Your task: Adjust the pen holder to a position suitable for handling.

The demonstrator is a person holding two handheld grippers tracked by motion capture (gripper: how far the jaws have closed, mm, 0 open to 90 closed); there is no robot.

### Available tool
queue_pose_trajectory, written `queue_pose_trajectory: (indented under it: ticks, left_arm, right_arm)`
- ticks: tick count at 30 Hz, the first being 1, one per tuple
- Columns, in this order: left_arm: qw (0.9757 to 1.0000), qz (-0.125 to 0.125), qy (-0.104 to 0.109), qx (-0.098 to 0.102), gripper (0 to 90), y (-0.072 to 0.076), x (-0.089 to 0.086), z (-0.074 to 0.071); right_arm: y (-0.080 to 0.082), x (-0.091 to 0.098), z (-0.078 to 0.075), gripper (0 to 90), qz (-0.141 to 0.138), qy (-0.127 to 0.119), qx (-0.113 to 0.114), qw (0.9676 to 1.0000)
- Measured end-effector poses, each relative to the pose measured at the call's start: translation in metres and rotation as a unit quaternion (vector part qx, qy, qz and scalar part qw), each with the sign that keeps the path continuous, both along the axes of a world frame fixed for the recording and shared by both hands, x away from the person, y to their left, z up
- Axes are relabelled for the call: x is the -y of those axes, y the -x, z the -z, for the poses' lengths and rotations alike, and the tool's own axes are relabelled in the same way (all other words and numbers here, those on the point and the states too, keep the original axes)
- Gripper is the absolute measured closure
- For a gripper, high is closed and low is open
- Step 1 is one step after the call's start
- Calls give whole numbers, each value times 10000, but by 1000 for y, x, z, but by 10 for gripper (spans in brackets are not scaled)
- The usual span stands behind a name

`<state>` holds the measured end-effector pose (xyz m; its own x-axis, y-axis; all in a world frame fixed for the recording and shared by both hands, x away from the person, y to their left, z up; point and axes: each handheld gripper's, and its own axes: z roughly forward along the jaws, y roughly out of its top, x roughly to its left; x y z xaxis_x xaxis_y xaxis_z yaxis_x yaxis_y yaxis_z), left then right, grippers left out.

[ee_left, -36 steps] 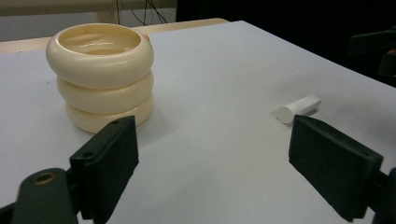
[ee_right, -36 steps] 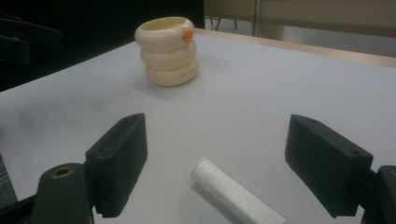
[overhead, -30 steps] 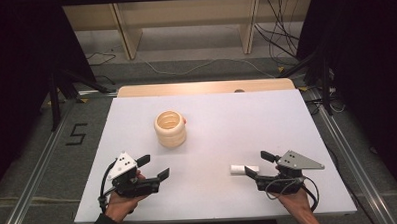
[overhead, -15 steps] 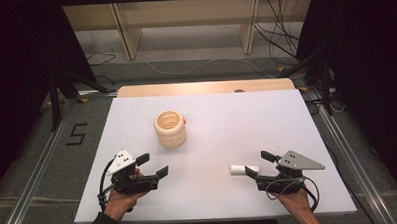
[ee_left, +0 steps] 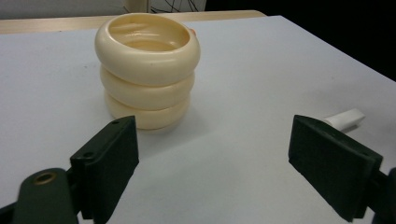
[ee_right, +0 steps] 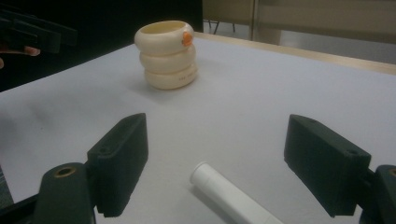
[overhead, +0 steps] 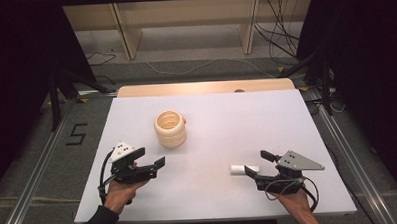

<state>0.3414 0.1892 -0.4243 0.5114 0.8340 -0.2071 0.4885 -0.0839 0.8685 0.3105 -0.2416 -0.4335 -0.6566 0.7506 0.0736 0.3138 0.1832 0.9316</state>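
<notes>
1 cream ribbed cup [overhead: 170, 128] — hollow inside — white tube [overhead: 244, 168] between right tongs [overhead: 254, 163].

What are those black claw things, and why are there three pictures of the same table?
Those claws are grippers, tools with two black jaws that a person squeezes by hand. The high view looks down from above: the left gripper and the right gripper rest low on the white table, each in one hand. The other two pictures come from small cameras riding on the grippers, so you look out between their jaws.

On the table stands a cream-coloured ribbed pot shaped like three stacked rings, with a small orange spot on its side. A small white plastic tube lies just in front of the right gripper. Both grippers are open and hold nothing.
</notes>
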Motion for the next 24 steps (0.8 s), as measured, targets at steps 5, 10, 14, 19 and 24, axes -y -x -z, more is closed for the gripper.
queue_pose_trajectory:
  ticks: [5, 10, 14, 19, 24]
  left_arm:
    - [9997, -237, -24, -82, 154, -10, -5, 0]
    - [9988, -414, -130, -247, 157, -18, -8, 7]
    - [9981, -499, -199, -288, 157, -24, -10, 9]
    - [9961, -718, -302, -422, 184, -35, -14, 10]
    - [9939, -889, -372, -526, 210, -48, -18, 12]
  right_arm:
    - [0, 0, 0, 226, 4, 9, 6, 10000]
    - [0, 0, 0, 226, 16, 19, -9, 10000]
    - [0, 0, 0, 226, 13, 24, -16, 10000]
    - [0, -1, 0, 229, 13, 40, -11, 10000]
    - [-1, 0, 1, 231, 31, 47, -22, 10000]
